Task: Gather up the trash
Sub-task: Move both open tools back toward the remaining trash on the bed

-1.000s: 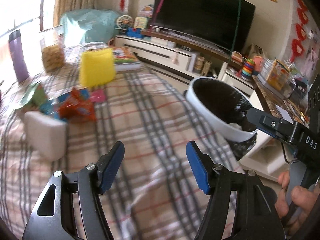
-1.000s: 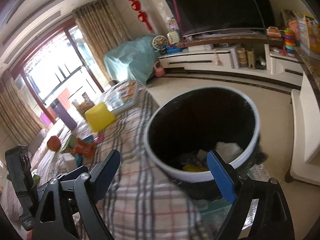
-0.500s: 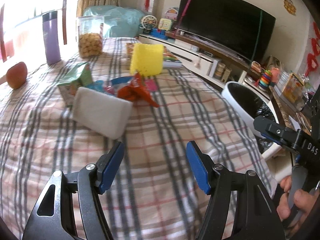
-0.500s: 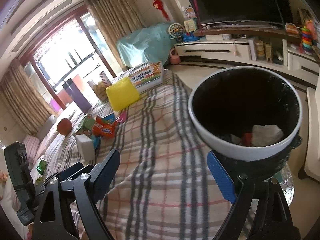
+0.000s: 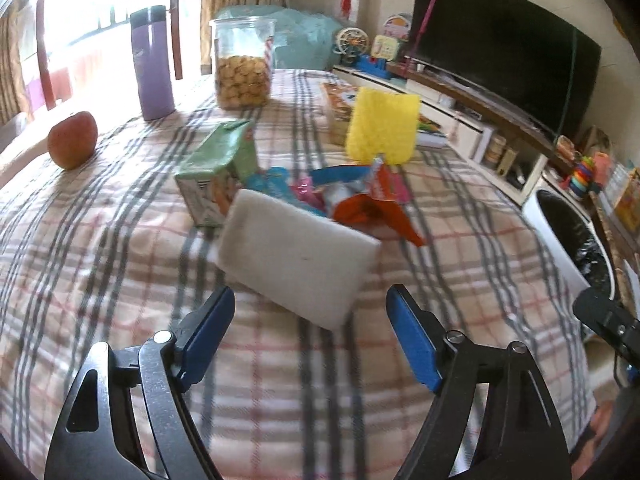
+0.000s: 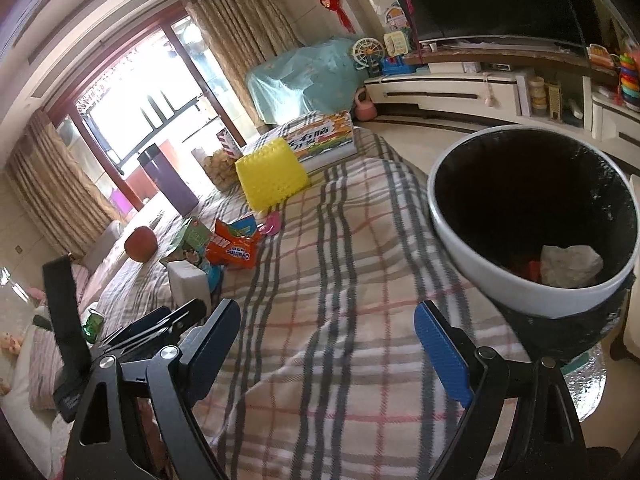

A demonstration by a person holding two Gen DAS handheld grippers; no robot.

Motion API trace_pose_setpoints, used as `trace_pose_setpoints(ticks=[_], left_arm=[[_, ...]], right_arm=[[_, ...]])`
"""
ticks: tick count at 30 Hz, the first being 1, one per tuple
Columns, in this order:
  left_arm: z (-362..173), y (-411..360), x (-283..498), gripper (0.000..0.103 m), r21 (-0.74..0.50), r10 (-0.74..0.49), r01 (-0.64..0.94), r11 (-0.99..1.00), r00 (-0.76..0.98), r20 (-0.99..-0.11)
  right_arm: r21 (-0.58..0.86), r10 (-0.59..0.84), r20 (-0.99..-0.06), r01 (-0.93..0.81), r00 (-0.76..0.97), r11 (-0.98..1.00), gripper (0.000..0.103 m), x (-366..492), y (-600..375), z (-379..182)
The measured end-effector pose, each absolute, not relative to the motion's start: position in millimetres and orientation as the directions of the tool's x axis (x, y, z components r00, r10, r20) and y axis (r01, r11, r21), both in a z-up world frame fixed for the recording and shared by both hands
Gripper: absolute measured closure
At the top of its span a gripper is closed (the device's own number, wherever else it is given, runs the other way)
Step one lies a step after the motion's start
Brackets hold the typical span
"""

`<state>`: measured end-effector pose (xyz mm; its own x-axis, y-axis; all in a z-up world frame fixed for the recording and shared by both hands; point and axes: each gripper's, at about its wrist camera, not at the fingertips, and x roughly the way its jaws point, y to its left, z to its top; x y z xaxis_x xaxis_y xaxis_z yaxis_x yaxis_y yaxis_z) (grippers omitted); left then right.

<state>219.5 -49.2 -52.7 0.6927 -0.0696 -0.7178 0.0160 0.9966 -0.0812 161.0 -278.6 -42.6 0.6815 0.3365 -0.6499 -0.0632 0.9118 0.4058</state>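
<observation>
Blue-padded left gripper (image 5: 310, 334) with jaws apart, just widened, nothing between the pads; it points down at the white foam block (image 5: 296, 256), which lies just ahead of the fingertips and not touching them. Behind the block, touching or overlapping: orange snack wrapper (image 5: 368, 208), blue and pink wrappers (image 5: 296, 186), green carton (image 5: 218, 172). Right gripper (image 6: 326, 346) also spread wide and empty, hanging over bare cloth; white bin (image 6: 532, 216) with black liner close on its right, crumpled paper (image 6: 570, 266) inside. Against a second ago: the left view has swung off the bin toward the litter pile, the block now much nearer; in the right view the bin has slid from centre to the right edge. Surface is a plaid cloth (image 5: 120, 248), beige with grey and red stripes. Farther out: apple (image 5: 73, 140), purple flask (image 5: 152, 62), biscuit jar (image 5: 243, 66), yellow basket (image 5: 382, 126), a television (image 5: 504, 52), curtains (image 6: 240, 28) beside a bright window.
</observation>
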Motion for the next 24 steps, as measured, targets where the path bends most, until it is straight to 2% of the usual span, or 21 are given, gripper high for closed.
trace_pose_setpoints(ticks=[3, 6, 17, 20, 24], left_arm=[[-57, -34, 219, 0.039, -0.116, -0.093, 0.012, 0.993, 0.681, -0.727], [-56, -25, 210, 0.040, -0.133, -0.111, 0.020, 0.991, 0.685, -0.720], [-54, 21, 171, 0.039, -0.114, -0.075, -0.012, 0.993, 0.682, -0.728], [-55, 22, 167, 0.027, -0.141, -0.100, -0.006, 0.990, 0.676, -0.730], [-56, 9, 169, 0.025, -0.140, -0.115, 0.017, 0.990, 0.676, -0.728]], right_arm=[[0.414, 0.351, -0.656, -0.070, 0.668, 0.908, 0.013, 166, -271, -48], [0.416, 0.365, -0.661, -0.085, 0.656, 0.906, 0.013, 171, -262, -53], [0.410, 0.414, -0.665, -0.160, 0.622, 0.898, 0.013, 198, -227, -61], [0.387, 0.419, -0.673, -0.193, 0.610, 0.902, 0.013, 209, -214, -63], [0.351, 0.420, -0.688, -0.236, 0.591, 0.906, 0.014, 225, -197, -67]])
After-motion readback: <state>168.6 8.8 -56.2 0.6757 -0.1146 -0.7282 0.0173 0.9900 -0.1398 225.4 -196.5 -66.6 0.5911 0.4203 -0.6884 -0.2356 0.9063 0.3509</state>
